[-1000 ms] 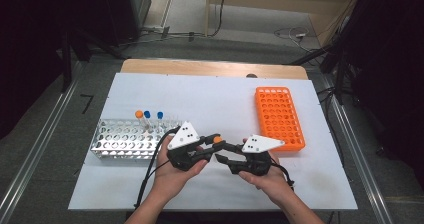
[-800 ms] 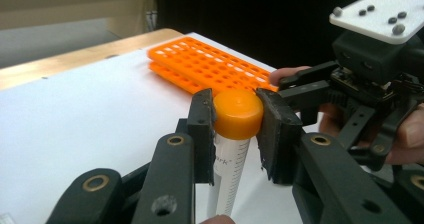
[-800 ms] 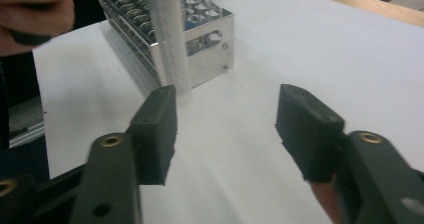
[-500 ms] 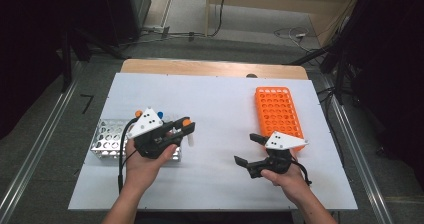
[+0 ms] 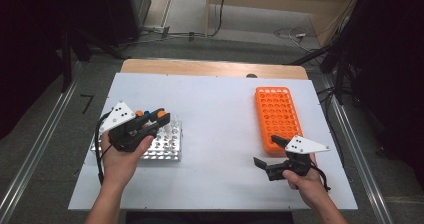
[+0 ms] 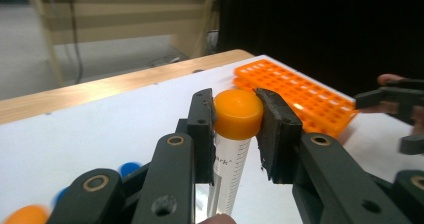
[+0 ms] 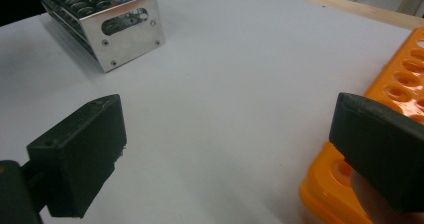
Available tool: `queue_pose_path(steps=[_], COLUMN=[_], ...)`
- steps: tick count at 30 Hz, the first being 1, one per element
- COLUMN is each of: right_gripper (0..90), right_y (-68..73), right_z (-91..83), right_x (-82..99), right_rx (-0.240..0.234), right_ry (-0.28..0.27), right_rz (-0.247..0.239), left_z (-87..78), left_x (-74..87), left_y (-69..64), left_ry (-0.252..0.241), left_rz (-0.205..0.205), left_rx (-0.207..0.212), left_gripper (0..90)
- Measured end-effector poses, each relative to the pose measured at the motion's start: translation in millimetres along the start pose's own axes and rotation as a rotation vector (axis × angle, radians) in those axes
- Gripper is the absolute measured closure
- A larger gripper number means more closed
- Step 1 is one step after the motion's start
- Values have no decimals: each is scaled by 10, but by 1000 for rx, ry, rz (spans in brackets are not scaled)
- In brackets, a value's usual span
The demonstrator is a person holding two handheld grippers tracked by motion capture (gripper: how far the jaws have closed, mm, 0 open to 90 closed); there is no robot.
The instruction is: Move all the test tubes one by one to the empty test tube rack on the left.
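The left tool (image 5: 150, 121) is clamped on an orange-capped tube (image 6: 235, 134), its jaws pressing the cap from both sides, and holds it over the steel rack (image 5: 160, 146) at the left of the bench (image 5: 220, 114); blue and orange caps show blurred below it in the left gripper view. The right tool (image 5: 270, 151) hovers near the front right of the bench, just beside the near end of the orange rack (image 5: 277, 111); its jaws have just been opening and now stand wide apart with nothing between them.
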State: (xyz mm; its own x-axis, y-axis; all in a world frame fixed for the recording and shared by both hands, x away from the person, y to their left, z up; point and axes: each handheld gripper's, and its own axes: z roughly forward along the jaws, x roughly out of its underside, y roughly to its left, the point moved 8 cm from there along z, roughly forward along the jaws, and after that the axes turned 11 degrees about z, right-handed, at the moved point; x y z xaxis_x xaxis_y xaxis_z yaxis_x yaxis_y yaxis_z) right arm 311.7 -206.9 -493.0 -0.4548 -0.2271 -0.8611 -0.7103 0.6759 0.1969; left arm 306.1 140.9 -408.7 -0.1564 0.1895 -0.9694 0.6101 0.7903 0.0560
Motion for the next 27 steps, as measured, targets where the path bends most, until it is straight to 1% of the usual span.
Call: queue_pose_path(steps=[3, 6, 10, 13, 15, 18, 22, 23, 27], right_gripper=[5, 5, 7, 7, 7, 7, 7, 7, 7], right_y=[-72, -158, -275, -357, -408, -473, -516, -527, -551], right_z=[-68, -141, -230, -257, -258, -257, -278, -282, -290], right_x=[35, 68, 71, 58, 75, 97, 93, 92, 89], right_rx=[15, 33, 60, 70, 81, 93, 103, 104, 111], right_ry=[-3, -8, -26, -40, -34, -29, -38, -39, -44], right_rz=[14, 25, 42, 54, 64, 72, 85, 82, 86], left_z=[-53, -113, -188, -231, -254, -294, -358, -370, -385], left_x=[21, 41, 69, 72, 80, 106, 137, 146, 186], left_y=[88, 188, 315, 382, 430, 505, 615, 641, 731], left_ry=[0, -2, -6, -12, -10, -6, -10, -12, -13], left_rz=[-8, -19, -31, -35, -30, -37, -49, -50, -52], left_rx=[-22, -52, -85, -106, -125, -143, -176, -188, -227], left_gripper=[713, 712, 712, 712, 712, 712, 712, 712, 712])
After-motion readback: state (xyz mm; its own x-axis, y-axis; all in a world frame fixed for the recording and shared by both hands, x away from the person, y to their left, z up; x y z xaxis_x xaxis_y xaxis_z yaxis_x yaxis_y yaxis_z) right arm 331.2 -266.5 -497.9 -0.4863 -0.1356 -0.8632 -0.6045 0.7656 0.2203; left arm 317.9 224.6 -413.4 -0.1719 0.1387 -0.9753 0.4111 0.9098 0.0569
